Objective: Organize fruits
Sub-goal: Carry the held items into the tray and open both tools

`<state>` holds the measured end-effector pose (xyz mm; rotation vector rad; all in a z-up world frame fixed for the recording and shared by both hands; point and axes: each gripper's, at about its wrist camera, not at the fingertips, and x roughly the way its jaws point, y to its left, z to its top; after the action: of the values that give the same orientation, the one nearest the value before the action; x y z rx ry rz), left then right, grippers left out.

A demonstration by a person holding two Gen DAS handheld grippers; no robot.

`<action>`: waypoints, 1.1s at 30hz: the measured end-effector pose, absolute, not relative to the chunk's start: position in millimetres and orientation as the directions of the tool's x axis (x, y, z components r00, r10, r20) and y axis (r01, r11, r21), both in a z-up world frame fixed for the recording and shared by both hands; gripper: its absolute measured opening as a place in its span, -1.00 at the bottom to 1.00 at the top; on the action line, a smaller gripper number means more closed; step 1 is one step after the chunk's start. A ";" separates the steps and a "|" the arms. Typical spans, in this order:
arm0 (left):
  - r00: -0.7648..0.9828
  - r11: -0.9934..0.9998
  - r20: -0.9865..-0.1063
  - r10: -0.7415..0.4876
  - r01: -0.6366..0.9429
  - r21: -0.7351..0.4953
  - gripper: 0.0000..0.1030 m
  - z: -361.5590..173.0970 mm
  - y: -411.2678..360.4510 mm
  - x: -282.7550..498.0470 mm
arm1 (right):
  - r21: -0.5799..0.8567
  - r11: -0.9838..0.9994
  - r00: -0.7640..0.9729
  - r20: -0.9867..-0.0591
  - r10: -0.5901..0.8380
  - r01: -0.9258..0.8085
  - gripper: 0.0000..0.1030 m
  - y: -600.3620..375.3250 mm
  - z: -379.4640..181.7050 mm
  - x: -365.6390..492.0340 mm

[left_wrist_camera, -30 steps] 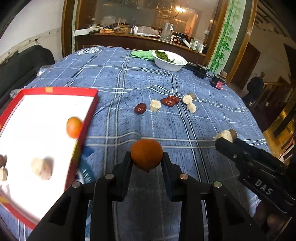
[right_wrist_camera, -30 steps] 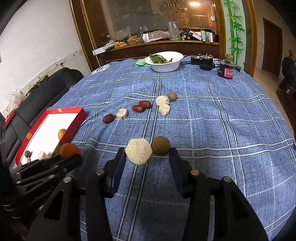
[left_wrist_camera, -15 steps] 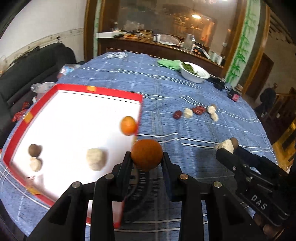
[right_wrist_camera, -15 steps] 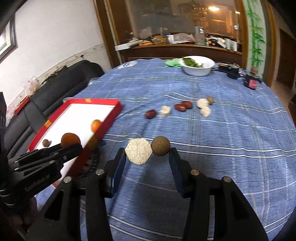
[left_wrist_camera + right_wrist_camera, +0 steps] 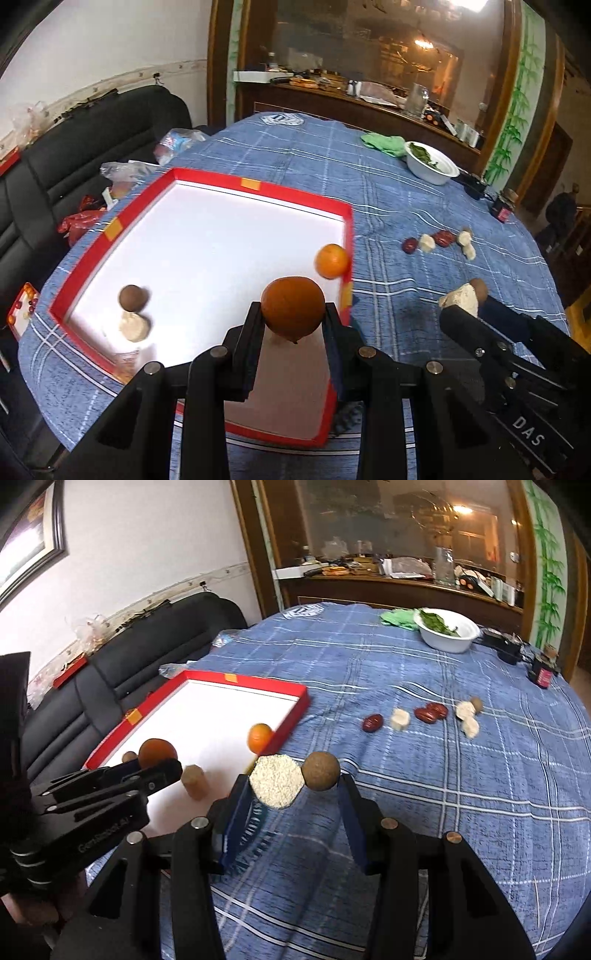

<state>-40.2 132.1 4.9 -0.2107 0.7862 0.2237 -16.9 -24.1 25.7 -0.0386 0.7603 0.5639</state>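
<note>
**Both hand-held grippers loaded, over the tray edge**

Left hand-held gripper (image 5: 293, 317) clamped on a dark orange fruit (image 5: 293, 310), held above the near part of the red-rimmed white tray (image 5: 236, 181). Just ahead and slightly right, a brighter orange (image 5: 331, 260) resting against the tray's right wall. Ahead to the left, inside the tray, a brown round fruit (image 5: 131, 297) touching a pale lump (image 5: 133, 326).

Right hand-held gripper (image 5: 291, 781) pinching two pieces side by side: a white peeled fruit (image 5: 276, 781) on the left, a brown round longan (image 5: 320, 771) on the right, over the blue checked worktop (image 5: 480, 797) just beside the tray's corner. Further ahead to the right, loose on the cloth: red dates (image 5: 430, 712) and more pale pieces (image 5: 400, 719) in a ragged row. Well beyond, a white bowl (image 5: 447, 638) of greens near the far edge.
</note>
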 end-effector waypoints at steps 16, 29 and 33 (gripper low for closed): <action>0.658 0.921 -0.714 0.241 -0.387 -0.046 -0.40 4.6 168.9 -37.9 | 0.148 0.800 0.552 -0.650 0.522 -0.582 -0.03 24.4 37.5 -14.5; 0.619 0.894 -0.723 0.306 -0.448 -0.005 -0.40 -3.6 195.2 -24.8 | 0.155 0.791 0.516 -0.682 0.519 -0.592 -0.03 53.5 23.2 6.8; 0.613 0.882 -0.720 0.326 -0.471 -0.001 -0.40 -4.5 202.7 -24.8 | 0.150 0.787 0.504 -0.692 0.516 -0.599 -0.03 61.7 19.7 16.6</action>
<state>-24.8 202.7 -4.5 -0.1980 0.7867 0.4632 16.6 61.7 19.7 -0.1141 0.7953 0.6743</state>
